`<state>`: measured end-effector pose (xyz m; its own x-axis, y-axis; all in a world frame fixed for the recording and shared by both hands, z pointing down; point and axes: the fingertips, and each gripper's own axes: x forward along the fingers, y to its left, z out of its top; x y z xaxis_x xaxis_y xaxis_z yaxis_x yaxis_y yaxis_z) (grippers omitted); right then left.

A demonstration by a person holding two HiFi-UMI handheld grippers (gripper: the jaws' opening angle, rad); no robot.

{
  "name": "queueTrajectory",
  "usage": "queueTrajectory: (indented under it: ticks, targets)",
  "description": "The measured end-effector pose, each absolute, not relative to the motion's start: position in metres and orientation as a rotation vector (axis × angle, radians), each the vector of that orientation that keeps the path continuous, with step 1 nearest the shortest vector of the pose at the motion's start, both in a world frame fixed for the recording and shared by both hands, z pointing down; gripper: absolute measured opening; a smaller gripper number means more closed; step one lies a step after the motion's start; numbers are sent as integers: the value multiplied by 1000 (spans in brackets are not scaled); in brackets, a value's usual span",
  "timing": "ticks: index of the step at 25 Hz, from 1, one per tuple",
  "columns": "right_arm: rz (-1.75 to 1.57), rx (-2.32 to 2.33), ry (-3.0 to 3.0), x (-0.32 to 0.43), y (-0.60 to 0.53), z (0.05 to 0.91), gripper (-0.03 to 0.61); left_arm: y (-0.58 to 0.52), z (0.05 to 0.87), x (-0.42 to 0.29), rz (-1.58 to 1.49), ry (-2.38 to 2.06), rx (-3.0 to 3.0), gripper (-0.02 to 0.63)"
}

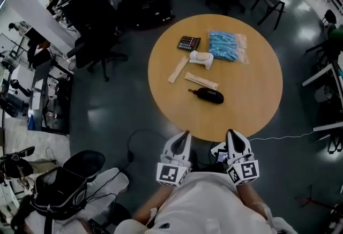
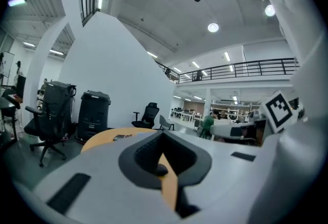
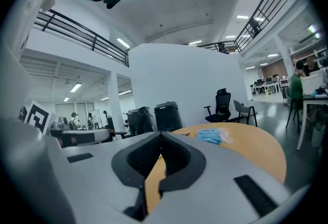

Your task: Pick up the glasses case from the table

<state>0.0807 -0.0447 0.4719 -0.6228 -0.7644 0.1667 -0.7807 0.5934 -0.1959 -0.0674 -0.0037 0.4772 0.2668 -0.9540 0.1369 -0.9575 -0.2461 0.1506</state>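
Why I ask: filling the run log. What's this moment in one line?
phase: pre-grasp; glasses case: on table, untouched; left gripper: jaws shut, empty; right gripper: jaws shut, empty

calculator (image 1: pixel 188 43) keys illegible, desk (image 1: pixel 321 75) cut off

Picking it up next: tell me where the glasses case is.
Head view: the glasses case lies near the table middle, just below the long beige packet, on the near side.

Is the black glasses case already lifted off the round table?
No, the glasses case lies flat on the table, with nothing touching it.
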Motion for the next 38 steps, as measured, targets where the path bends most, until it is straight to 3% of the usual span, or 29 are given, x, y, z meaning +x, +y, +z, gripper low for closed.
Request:
queueTrajectory:
  ticks: [13, 18, 23, 24, 25, 26, 32, 38]
  targets:
    - [374, 1488, -2601, 49, -130, 474, 15, -152, 546, -116, 298, -1502, 2506, 6]
    - [408, 1495, -2592, 54, -157, 481, 15, -185, 601, -110, 744, -1419, 2634, 6]
    - [500, 1530, -2556, 64, -167, 505, 15, -208, 652, -65, 1129, -1012, 2792, 6]
    - [520, 1536, -2549, 67, -167, 510, 15, -209, 667, -55, 1190, -898, 2781, 41]
    - [532, 1538, -2544, 69, -166, 514, 15, -212, 683, -46, 1249, -799, 2763, 130]
    - [540, 1538, -2539, 71, -165, 518, 15, -215, 698, -39, 1311, -724, 2745, 172]
    - [607, 1556, -2485, 93, -157, 540, 15, -233, 786, -24, 1731, -339, 2588, 307]
    - [639, 1592, -2445, 108, -156, 548, 16, -240, 826, -16, 1960, -92, 2478, 350]
